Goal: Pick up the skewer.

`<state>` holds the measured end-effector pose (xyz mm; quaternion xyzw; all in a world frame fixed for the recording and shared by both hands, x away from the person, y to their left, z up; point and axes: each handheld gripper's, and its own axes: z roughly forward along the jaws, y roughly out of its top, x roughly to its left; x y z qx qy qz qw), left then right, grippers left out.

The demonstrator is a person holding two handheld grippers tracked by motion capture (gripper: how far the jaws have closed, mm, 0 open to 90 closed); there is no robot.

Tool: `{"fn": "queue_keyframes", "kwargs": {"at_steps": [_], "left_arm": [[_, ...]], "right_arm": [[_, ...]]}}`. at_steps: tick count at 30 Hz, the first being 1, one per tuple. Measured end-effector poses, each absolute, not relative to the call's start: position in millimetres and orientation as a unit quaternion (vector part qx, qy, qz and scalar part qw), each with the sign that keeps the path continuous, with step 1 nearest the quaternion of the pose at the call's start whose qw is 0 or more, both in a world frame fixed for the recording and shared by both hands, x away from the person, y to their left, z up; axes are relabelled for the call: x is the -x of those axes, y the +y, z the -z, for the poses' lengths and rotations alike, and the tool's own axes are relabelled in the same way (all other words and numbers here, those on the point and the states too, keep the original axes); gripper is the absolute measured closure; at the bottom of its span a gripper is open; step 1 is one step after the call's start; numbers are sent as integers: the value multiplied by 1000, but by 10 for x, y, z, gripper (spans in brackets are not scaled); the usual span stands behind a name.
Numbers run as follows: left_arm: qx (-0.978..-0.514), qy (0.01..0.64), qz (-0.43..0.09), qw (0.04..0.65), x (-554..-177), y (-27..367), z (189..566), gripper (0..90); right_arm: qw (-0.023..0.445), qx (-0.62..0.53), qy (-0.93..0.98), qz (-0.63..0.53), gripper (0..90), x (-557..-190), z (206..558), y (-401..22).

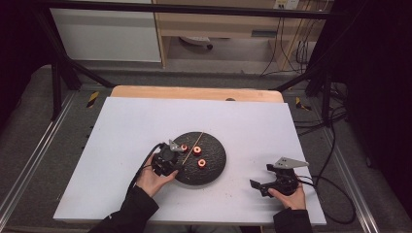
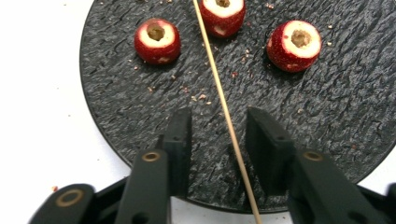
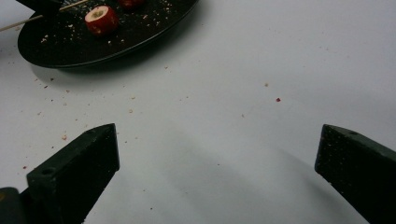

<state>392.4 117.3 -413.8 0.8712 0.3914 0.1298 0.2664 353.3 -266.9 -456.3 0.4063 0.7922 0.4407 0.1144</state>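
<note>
A round black slate plate (image 1: 214,167) lies on the white table and carries three red cored fruits (image 1: 197,150). A thin wooden skewer (image 1: 194,141) lies across the plate. My left gripper (image 1: 179,154) reaches over the plate's left rim. In the left gripper view its jaws (image 2: 218,116) stand on either side of the skewer (image 2: 219,88), which runs nearer the right jaw, with gaps on both sides. The fruits (image 2: 157,40) lie beyond the jaws. My right gripper (image 1: 261,176) rests at the front right, wide open (image 3: 217,135) over bare table.
Crumbs are scattered on the plate (image 2: 327,107) and on the white table top (image 3: 233,70). The right gripper view has the plate (image 3: 93,46) at its upper left with a fruit (image 3: 100,19) on it. Cables trail from both grippers.
</note>
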Motion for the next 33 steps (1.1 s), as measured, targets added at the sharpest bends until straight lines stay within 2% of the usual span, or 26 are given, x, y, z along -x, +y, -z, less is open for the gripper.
{"fn": "queue_keyframes", "kwargs": {"at_steps": [13, 26, 33], "left_arm": [[-869, 411, -126, 246, -3925, 1083, 4168, 776], [-861, 429, -131, 241, -3906, 1035, 4191, 870], [-855, 433, -133, 253, -3882, 1054, 4171, 877]], "right_arm": [[113, -407, 792, -441, 7, -3532, 4563, -2667], [113, -406, 792, -441, 7, -3533, 4565, -2666], [113, -407, 793, -440, 7, -3533, 4567, -2664]]}}
